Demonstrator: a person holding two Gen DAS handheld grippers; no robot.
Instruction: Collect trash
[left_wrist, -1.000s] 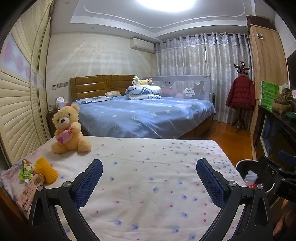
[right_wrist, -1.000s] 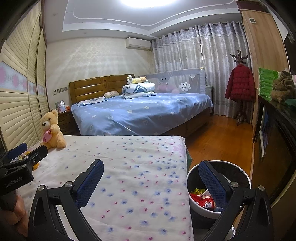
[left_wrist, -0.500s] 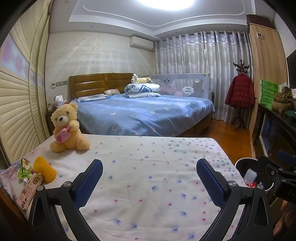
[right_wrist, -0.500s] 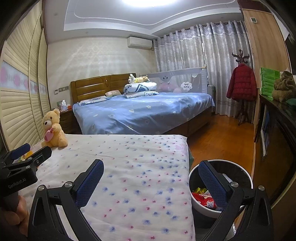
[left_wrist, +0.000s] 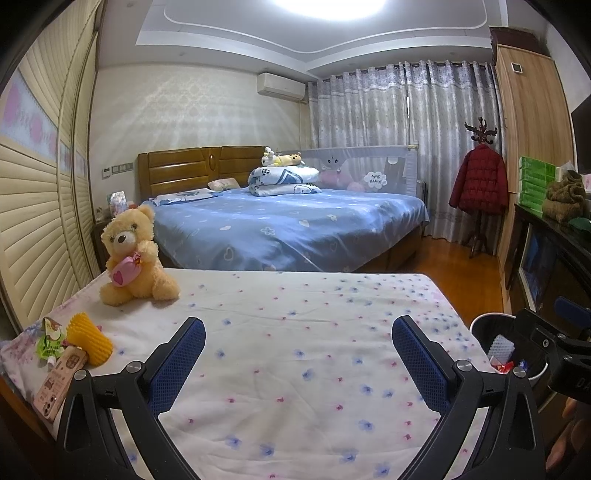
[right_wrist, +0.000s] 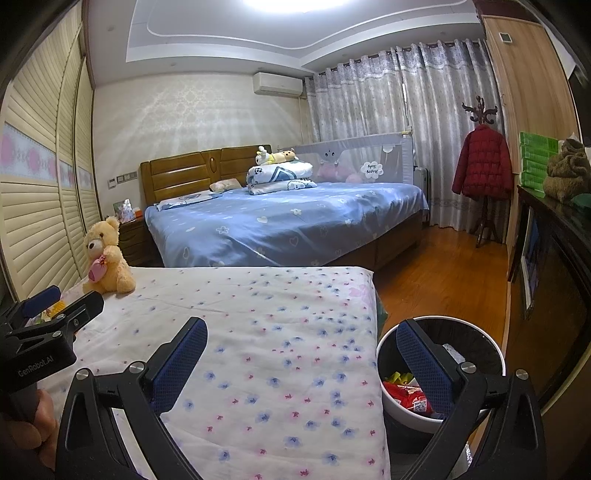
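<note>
In the left wrist view, I hold the left gripper level above the flowered tabletop, jaws spread wide with nothing between them, ready for whatever I go for next. The bare cloth ahead carries no litter. What is left sits at the far left corner: a green snack wrapper beside a yellow foam sleeve, with a pink phone lying just in front of them near the edge. A teddy bear sits upright behind them, a keeper rather than rubbish, I judge. The trash bin stands off the right edge, partly hidden by my other tool.

In the right wrist view, the right gripper also has its jaws spread and empty, hanging near the right edge of the tabletop, with one jaw showing in front of the bin. That bin stands on the floor close against the edge, so dropping things in takes little travel. It already holds red and yellow wrappers. I judge the wrapper on the left side falls to my left tool.
</note>
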